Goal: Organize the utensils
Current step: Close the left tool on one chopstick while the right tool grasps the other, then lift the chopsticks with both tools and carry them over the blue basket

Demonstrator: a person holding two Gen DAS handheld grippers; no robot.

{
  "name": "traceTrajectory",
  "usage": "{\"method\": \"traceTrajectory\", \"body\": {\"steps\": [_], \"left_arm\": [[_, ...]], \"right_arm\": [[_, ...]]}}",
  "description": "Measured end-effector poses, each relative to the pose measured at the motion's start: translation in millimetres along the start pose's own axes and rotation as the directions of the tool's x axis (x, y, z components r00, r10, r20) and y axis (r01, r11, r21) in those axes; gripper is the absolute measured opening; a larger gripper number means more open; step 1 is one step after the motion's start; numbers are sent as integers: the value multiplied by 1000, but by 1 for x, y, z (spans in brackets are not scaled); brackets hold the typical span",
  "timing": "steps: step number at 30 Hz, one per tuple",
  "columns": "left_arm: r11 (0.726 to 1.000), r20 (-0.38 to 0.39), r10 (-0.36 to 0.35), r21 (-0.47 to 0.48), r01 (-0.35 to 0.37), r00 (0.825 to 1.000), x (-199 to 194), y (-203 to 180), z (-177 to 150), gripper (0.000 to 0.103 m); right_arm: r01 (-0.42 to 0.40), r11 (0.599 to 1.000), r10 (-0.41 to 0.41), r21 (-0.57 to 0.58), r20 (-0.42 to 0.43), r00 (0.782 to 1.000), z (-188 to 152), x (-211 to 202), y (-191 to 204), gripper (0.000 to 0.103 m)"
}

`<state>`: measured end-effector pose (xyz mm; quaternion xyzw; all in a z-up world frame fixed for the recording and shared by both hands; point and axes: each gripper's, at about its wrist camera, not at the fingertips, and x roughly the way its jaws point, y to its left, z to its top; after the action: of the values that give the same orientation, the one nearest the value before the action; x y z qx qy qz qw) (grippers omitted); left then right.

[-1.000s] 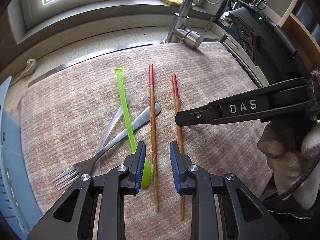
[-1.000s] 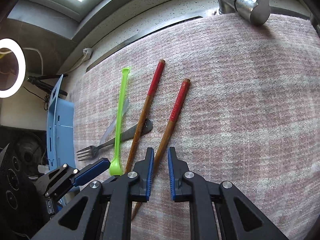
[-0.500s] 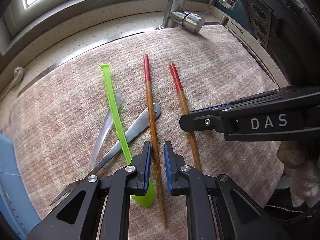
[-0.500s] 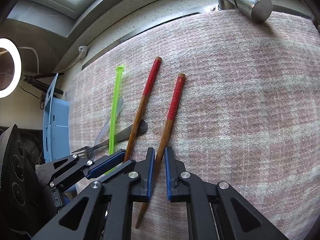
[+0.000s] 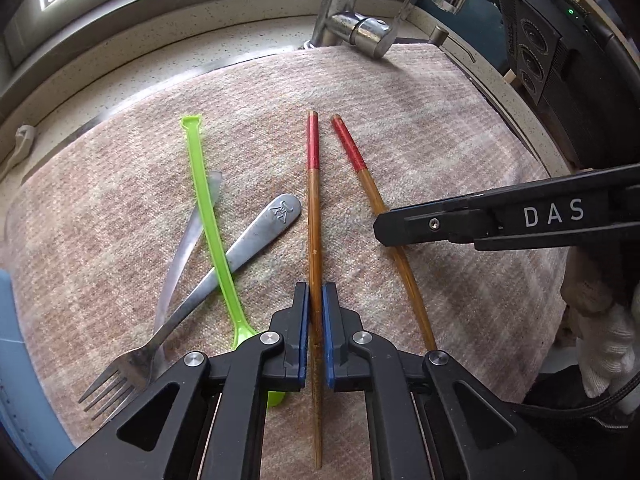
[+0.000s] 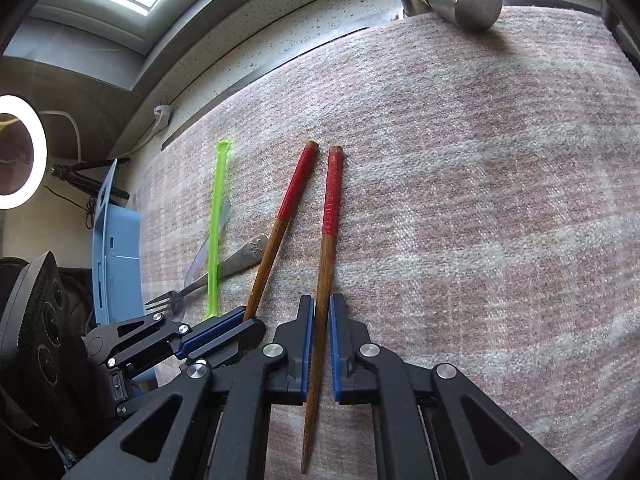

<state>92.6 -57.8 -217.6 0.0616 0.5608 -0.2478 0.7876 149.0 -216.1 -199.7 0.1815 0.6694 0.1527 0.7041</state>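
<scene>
Wooden chopsticks pinched one per hand-held gripper, left (image 5: pixel 315 308) and right (image 6: pixel 319 324), red ends toward 12 o'clock: you're likely pairing them.

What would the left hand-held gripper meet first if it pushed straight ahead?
Nothing separate: the left hand-held gripper already pinches the left chopstick, so it would run along that; beyond it, probably the faucet, though depth is unclear.

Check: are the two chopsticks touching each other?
Apart. The left wrist view shows towel between the left chopstick and right chopstick along their whole length, narrowest at the red ends.
</scene>
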Motion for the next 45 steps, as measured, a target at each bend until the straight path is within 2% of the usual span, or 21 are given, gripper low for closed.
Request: {"method": "traceTrajectory", "body": {"steps": [6,11,16,22,25,29,33,38,41,45], "left_arm": [[999,16,36,4,-36,999,3,-7,9,5],[997,49,-42,-65,45,998,-7,-4,3,5],[989,98,-76,-120,88,992,-22,-2,-8,5],[980,165,-79,-166,107,983,-53,8,-26,5],[978,172,-63,-187,96,983,-60,15,-32,5],[965,205,-67,-234,116,977,-72,27,-43,5],[957,259,-37,-269,108,965,-96,39,-50,5],[944,325,54,-325,58,944,-137,69,-70,5],[926,349,111,-377,31,931,-158,92,-88,5],[887,361,182,-461,5,914,-177,127,-116,5]], "right_arm": [[-20,1000,19,21,16,1000,-2,-1,-4,7],[-47,996,43,71,51,998,-6,-17,-20,6],[-60,995,52,83,89,995,-7,-35,-26,6],[-79,996,74,38,115,991,-7,-49,-8,6],[-82,997,80,15,116,990,-6,-47,5,6],[-91,996,92,-6,100,991,-6,-40,20,6],[-114,993,116,-34,87,989,-7,-39,40,6],[-141,985,149,-103,80,986,-2,-36,83,6],[-163,975,175,-151,67,982,1,-30,117,6],[-194,957,208,-216,45,977,1,-19,165,6]]}}
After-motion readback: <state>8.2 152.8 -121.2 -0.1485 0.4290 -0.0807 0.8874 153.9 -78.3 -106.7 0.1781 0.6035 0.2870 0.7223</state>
